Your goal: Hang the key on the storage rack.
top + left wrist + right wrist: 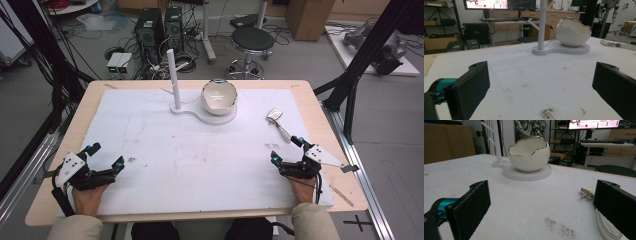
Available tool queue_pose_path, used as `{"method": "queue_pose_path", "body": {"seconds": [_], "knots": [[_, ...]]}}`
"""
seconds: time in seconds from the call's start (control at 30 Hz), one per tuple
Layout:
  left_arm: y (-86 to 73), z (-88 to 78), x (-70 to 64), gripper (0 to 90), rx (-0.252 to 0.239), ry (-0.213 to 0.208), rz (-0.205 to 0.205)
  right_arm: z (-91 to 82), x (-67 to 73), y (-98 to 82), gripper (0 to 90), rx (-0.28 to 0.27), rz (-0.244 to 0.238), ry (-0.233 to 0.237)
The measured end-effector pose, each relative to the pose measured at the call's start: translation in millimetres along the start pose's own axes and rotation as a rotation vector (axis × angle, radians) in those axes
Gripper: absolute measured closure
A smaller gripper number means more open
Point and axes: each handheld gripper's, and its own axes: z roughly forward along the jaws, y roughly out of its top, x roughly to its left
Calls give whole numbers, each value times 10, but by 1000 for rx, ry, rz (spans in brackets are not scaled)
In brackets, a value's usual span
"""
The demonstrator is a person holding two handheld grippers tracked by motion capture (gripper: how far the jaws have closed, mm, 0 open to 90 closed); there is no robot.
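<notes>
A white egg-shaped bowl (pixel 219 96) with a jagged silver rim sits on a white stand (pixel 192 110) that carries an upright post (pixel 173 80), at the back middle of the white mat (pixel 200 150). A silver key fob (pixel 274 115) on a pale strap lies at the right. My left gripper (pixel 106 155) rests open near the front left corner, nothing between its jaws. My right gripper (pixel 286 149) is open at the front right, just short of the strap's end. In the right gripper view the fob (pixel 588 191) lies beside the right jaw, with the bowl (pixel 529 155) farther off.
The wooden table edge (pixel 70 130) rims the mat. Dark smudges (pixel 132 160) mark the mat near the left gripper. Behind the table stand a black stool (pixel 252 40), computer towers (pixel 150 32) and cables. A black frame post (pixel 360 65) rises at the right.
</notes>
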Motion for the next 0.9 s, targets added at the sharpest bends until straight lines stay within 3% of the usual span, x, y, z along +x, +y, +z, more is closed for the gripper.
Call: {"method": "queue_pose_path", "body": {"seconds": [0.73,0.8,0.9], "knots": [[-2,-7,25,17,-10,4,-29,31,-8,15,4,27,-4,-4],[-2,-8,21,17,-10,3,-23,34,-36,56,4,61,3,-29],[-2,-8,24,17,-11,4,-29,15,-75,137,4,49,5,-47]]}}
